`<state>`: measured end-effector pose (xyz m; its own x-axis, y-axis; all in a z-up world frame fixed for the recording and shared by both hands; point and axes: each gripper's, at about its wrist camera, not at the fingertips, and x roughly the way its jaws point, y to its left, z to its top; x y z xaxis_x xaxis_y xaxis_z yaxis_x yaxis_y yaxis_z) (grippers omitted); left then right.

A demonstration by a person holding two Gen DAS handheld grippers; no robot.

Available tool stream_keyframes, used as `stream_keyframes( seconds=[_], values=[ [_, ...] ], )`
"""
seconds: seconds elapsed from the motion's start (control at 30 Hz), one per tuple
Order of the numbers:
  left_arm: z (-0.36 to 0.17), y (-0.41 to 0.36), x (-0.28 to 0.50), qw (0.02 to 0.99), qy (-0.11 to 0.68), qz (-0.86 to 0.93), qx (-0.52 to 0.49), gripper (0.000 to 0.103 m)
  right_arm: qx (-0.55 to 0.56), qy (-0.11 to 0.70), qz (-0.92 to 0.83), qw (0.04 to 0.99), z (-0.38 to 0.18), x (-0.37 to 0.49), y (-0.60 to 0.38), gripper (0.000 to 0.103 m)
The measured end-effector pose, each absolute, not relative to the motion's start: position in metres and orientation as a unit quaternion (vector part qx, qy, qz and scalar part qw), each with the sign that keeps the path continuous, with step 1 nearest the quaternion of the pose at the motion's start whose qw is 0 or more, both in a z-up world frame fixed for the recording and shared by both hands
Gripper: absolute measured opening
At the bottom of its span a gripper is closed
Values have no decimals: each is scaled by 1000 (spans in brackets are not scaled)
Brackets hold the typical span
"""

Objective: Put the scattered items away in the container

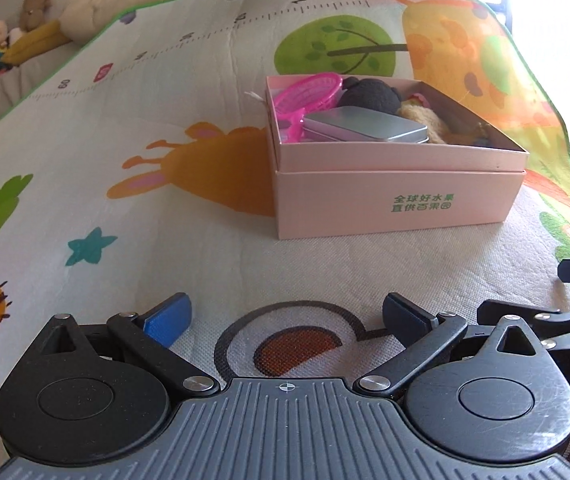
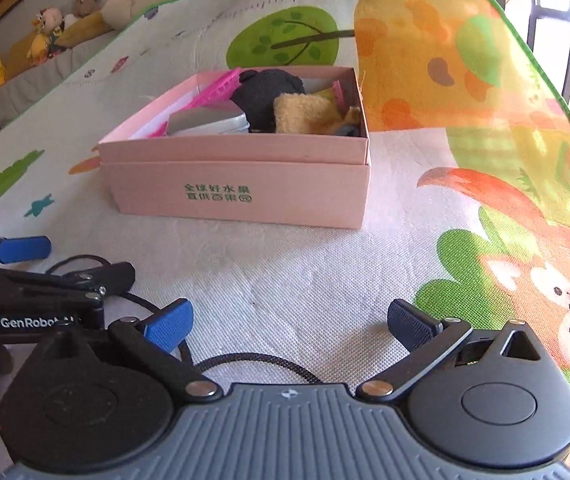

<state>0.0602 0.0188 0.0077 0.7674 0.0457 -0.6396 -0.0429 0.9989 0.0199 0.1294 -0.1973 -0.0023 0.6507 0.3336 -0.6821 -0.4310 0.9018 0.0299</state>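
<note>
The pink box (image 1: 397, 208) sits at 12 o'clock on the play mat (image 1: 125, 240), holding a tin (image 1: 365, 128), pink racket (image 1: 309, 92) and soft toys. No loose toys show; tidying looks done. Left gripper (image 1: 285, 320) and right gripper (image 2: 289, 324) are wide open, holding nothing

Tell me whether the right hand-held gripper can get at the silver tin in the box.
Probably yes: the right hand-held gripper is open and empty, bare mat lies before the pink box, and the silver tin lies uncovered.

Green 全球好水果 直供百果园 on pink box (image 1: 397, 200), GenRobot on left gripper (image 2: 65, 280) (partly cut off)
</note>
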Motion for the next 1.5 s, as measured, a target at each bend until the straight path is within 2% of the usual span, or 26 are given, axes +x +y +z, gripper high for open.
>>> stream_keyframes(
  seconds=[0.33, 1.5],
  values=[
    [5, 23, 71, 939, 340, 46, -8, 103, -57, 334, 200, 919, -10, 147, -197, 103],
    [5, 22, 72, 939, 340, 46, -5, 103, -59, 335, 185, 922, -10, 158, -195, 103]
  ],
)
